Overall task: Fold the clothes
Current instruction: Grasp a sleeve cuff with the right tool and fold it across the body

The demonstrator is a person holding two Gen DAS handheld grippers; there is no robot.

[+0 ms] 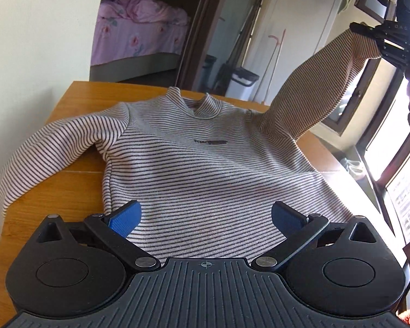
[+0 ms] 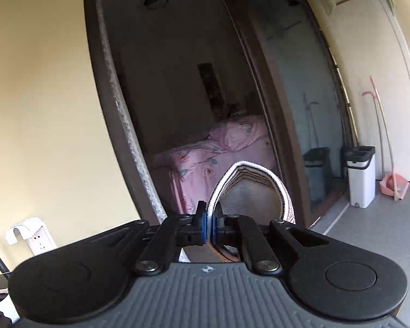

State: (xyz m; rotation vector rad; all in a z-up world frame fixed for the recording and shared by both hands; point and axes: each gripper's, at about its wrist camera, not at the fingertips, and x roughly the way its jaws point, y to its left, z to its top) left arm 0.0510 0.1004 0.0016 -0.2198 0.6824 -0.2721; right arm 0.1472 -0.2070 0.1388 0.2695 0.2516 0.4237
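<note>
A white sweater with thin dark stripes (image 1: 205,164) lies face up on the wooden table (image 1: 76,180), collar at the far side. Its left sleeve hangs over the table's left edge. My left gripper (image 1: 205,218) is open and empty, just above the sweater's hem. My right gripper (image 1: 369,37) is shut on the cuff of the right sleeve (image 1: 319,87) and holds it stretched up and to the right above the table. In the right wrist view the right gripper (image 2: 211,225) pinches the striped cuff (image 2: 248,172), which loops up in front of it.
A doorway behind the table opens on a bed with pink bedding (image 1: 139,30). A white bin (image 2: 360,175), a pink dustpan (image 2: 393,186) and broom handles stand by the right wall. Windows (image 1: 391,136) run along the table's right side.
</note>
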